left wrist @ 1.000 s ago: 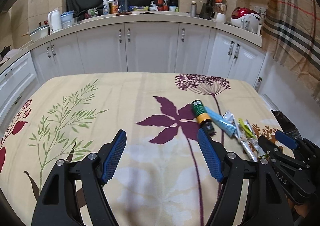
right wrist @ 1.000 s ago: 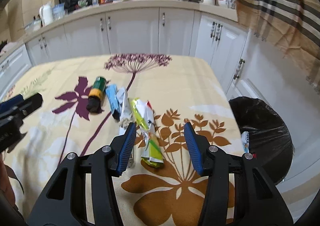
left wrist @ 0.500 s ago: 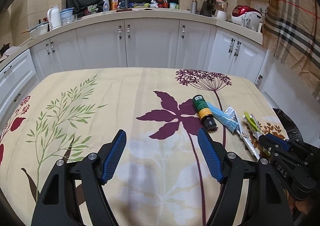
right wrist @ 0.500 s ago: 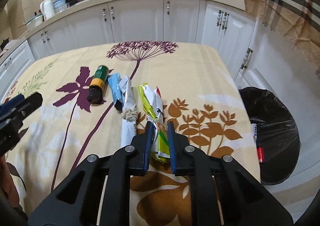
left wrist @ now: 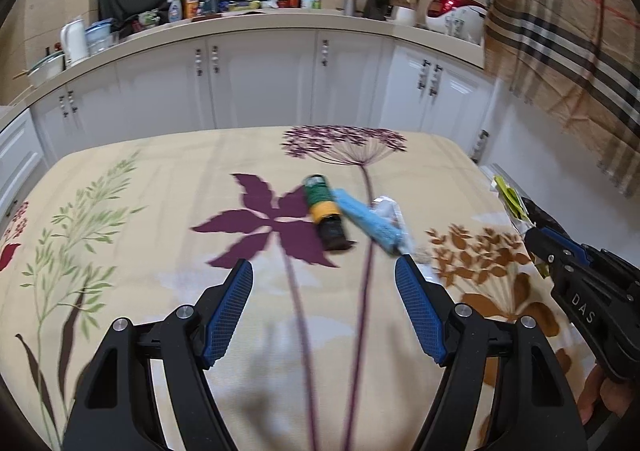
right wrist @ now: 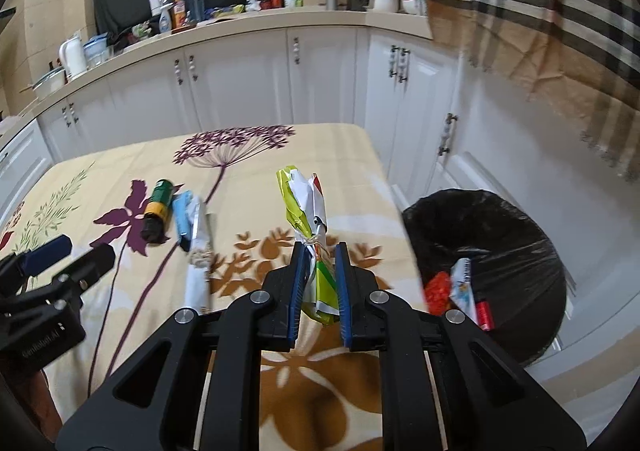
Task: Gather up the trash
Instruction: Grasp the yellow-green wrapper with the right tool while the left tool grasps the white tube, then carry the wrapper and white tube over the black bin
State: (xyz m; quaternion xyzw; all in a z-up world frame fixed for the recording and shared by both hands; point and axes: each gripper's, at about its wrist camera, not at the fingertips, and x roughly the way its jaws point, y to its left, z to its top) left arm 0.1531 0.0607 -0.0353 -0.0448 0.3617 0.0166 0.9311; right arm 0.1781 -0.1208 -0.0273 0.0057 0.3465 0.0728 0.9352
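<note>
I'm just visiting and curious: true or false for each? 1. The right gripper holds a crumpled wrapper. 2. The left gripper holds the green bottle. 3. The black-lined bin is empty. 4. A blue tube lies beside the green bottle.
1. True: the right gripper is shut on the crumpled wrapper.
2. False: the left gripper is open and empty; the green bottle lies on the table.
3. False: the bin already holds some trash.
4. True: the blue tube lies against it.

White cabinets [left wrist: 256, 87] under a cluttered counter [left wrist: 240, 25]; plaid cloth [right wrist: 552, 19] hangs right
</note>
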